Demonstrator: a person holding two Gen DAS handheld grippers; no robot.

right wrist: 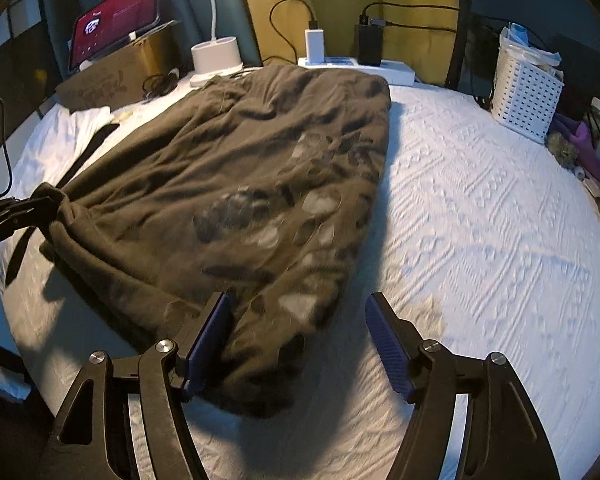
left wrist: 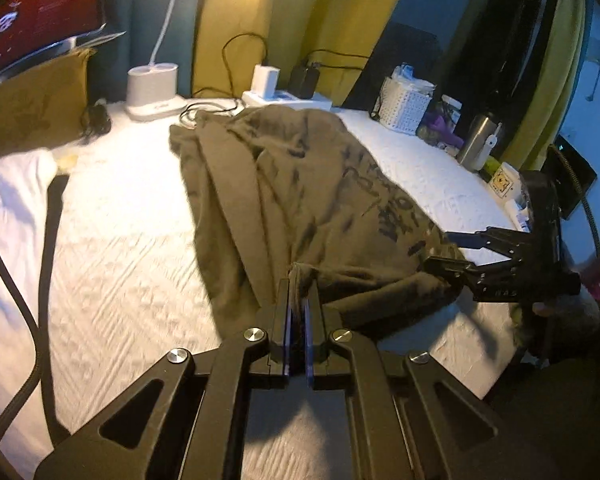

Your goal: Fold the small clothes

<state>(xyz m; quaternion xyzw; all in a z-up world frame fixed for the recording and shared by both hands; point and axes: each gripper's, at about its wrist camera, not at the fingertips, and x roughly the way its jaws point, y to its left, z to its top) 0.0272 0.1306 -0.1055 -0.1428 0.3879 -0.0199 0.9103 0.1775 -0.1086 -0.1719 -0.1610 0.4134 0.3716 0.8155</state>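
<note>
While the white perforated basket [right wrist: 526,92] stands at the far right edge of the bed, its top is stuffed with what looks like clear and bluish plastic packaging; the left wrist view shows the same basket [left wrist: 404,110] with a steel bottle [left wrist: 478,142] just beside it. An open cardboard box [right wrist: 112,74] at the far left corner props up a tablet [right wrist: 114,14] with a red screen.

Between these, along the yellow curtain, sit a white lamp base [right wrist: 216,56] and a white power strip [right wrist: 360,66] carrying a white charger and a black one, their cables looping up behind. A black strap [left wrist: 50,248] lies across the white textured bedspread [right wrist: 480,216] at the left.

An olive-brown garment with dark print [right wrist: 256,184] is spread lengthwise down the middle of the bedspread, its far end touching the power strip. The left gripper [left wrist: 300,280] has its jaws pressed together on a bunched near corner of the cloth. The right gripper [right wrist: 300,312] has its jaws wide apart, straddling the other near corner; the blue pad on the left lies against the fabric, the other is clear of it.

Only the left wrist view shows the bottle and, at the right edge, something pink; only the right wrist view shows purple items [right wrist: 584,144] past the basket and the pale patches in the garment's print.
</note>
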